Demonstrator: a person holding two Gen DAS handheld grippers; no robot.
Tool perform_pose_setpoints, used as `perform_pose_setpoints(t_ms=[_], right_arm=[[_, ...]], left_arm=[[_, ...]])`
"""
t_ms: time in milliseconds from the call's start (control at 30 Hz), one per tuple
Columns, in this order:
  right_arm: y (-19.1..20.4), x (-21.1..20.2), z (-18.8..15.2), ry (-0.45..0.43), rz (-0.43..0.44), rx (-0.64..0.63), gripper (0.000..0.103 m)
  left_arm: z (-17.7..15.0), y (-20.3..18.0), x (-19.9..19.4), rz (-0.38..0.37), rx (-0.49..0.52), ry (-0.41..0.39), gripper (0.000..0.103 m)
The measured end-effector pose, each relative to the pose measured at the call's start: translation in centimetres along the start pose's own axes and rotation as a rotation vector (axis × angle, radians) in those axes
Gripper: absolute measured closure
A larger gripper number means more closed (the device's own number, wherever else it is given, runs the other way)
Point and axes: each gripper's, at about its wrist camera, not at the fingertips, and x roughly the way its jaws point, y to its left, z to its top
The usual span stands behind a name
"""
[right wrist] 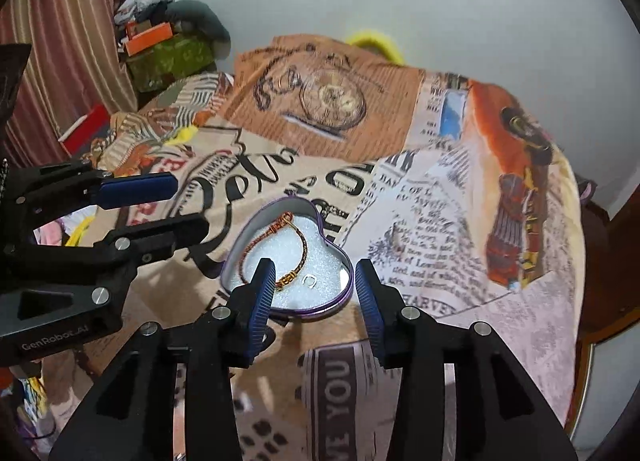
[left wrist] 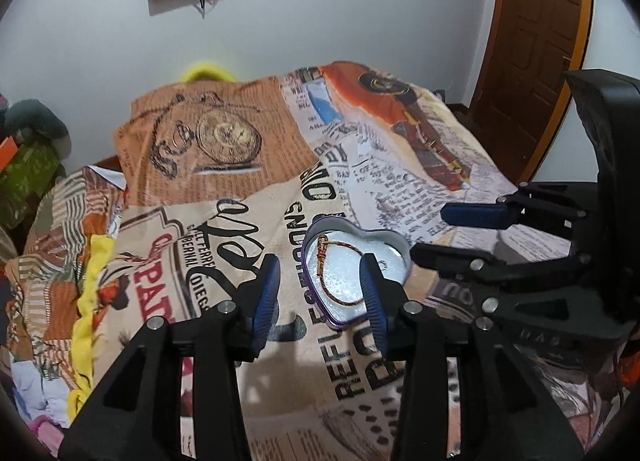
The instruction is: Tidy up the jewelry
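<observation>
The left gripper (left wrist: 320,293) is hovering with jaws apart, nothing between its pads. Just right of it, the heart-shaped tin (right wrist: 256,239) is lying open on the printed cloth (right wrist: 440,221), holding a beaded bracelet (right wrist: 298,245) (a small ring (right wrist: 309,281) beside it). The right gripper (right wrist: 316,297) is hanging open above the tin's near edge, gripping nothing.

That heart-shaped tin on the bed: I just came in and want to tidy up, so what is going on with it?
Someone with a gripper in each hand is sorting jewelry. The heart-shaped tin lies open on the printed bedspread, with a bracelet and a small ring inside on white padding. The left gripper and the right gripper both hover above the tin, jaws open, holding nothing.
</observation>
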Motion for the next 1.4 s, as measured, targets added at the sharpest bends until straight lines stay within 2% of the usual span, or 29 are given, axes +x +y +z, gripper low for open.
perform_pose_setpoints(t_ms=[333,467,533,833,1133,1400], right_arm=[[1.1,-6.9,-1.7,-0.114,-0.008,0.014,0.064],[1.6,-8.6,-3.1,-0.136,-0.017,0.011,0.056],[1.9,-9.1,-3.9,-0.138,-0.023,0.008,0.056],[2.4,-9.7,-8.0,-0.096,-0.039,0.003,0.056],[2.5,-7.3,-11.8,0.014,-0.027,-0.004,0.056],[2.7,-5.1,-13.0,0.067,0.000,-0.009,0.056]], left_arm=[[-1.3,-2.6,-7.0,-0.006,0.051,-0.080,0.055],[-2.4,-3.7,-8.9,-0.011,0.074,-0.102,0.050],[-3.1,-4.2,-9.5,-0.014,0.081,-0.107,0.049],[-6.3,-5.3,-9.0,-0.050,0.067,-0.037,0.049],[-10.7,-6.4,-7.4,-0.046,0.094,0.041,0.049],[-12.7,-6.0,-6.1,-0.083,0.045,0.078,0.049]])
